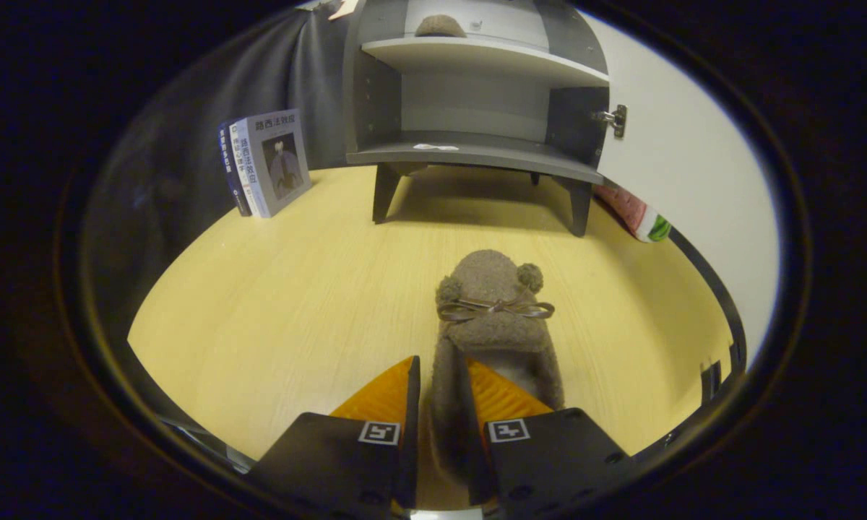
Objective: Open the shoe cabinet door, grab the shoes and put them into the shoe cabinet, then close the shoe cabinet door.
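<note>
my gripper (439,393) pinches the left heel wall of a fuzzy brown slipper (493,318), one finger outside it, the other inside the opening, fingers narrowed on the wall. the slipper's toe, with its ribbon bow (495,308) and two pompoms, points to twelve o'clock over the pale wooden tabletop (296,303). beyond it at twelve stands the grey shoe cabinet (477,94), its white door (686,188) swung open at two o'clock; a second brown slipper (439,27) sits on its upper shelf. at ten o'clock, upright books (266,164) lean together.
</note>
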{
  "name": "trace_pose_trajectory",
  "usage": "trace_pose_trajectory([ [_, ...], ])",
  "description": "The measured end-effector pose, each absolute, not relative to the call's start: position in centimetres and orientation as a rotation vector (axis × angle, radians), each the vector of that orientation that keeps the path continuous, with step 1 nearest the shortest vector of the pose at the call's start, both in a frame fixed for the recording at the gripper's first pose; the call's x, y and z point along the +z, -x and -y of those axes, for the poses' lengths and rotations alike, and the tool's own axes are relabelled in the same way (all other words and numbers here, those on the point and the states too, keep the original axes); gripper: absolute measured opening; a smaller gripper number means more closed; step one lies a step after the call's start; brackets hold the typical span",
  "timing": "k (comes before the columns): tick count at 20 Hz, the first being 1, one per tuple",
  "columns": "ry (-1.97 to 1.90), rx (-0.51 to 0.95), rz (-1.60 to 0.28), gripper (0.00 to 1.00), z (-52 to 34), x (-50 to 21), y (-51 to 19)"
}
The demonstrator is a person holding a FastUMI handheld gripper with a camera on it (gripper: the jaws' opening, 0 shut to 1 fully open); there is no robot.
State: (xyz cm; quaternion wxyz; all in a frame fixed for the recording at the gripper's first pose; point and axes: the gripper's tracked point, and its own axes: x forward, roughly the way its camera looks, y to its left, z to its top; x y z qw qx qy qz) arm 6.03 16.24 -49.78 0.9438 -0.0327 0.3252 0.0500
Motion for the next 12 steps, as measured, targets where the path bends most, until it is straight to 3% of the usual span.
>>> trace_pose_trajectory([
  [1,0.066,0.091,-0.679,0.3,-16.0,-49.5,-6.6],
  [3,0.064,0.1,-0.683,0.1,-16.1,-50.2,-6.0],
  [12,0.056,0.096,-0.666,0.03,-16.0,-49.9,-6.1],
])
